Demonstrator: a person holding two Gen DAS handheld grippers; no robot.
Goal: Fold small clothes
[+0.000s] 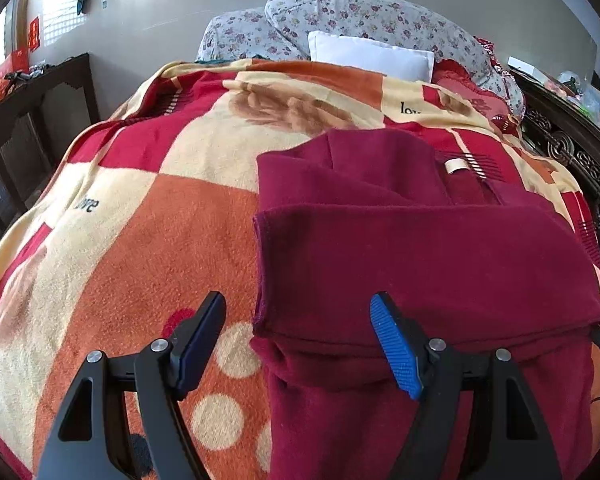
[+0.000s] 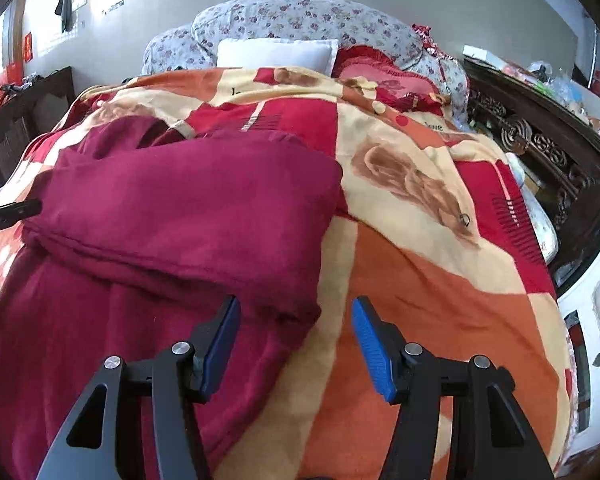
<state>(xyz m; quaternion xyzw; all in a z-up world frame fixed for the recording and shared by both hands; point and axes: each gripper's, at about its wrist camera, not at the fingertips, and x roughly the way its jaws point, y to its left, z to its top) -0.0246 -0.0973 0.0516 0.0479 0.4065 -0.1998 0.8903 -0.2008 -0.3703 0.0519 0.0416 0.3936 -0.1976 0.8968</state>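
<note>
A dark red garment (image 1: 420,248) lies partly folded on the patterned bed blanket (image 1: 140,240), its upper part doubled back over the lower part. A white label (image 1: 455,166) shows near its far edge. My left gripper (image 1: 300,320) is open and empty, its jaws straddling the garment's near left fold edge. In the right wrist view the garment (image 2: 180,208) fills the left half. My right gripper (image 2: 294,322) is open and empty over the garment's near right corner. The left gripper's tip (image 2: 10,212) shows at the left edge there.
Floral pillows (image 1: 380,20), a white pillow (image 1: 370,56) and a red cushion (image 2: 384,80) lie at the bed's head. A carved dark wooden bed frame (image 2: 540,148) runs along the right. A dark wooden cabinet (image 1: 32,120) stands at the left.
</note>
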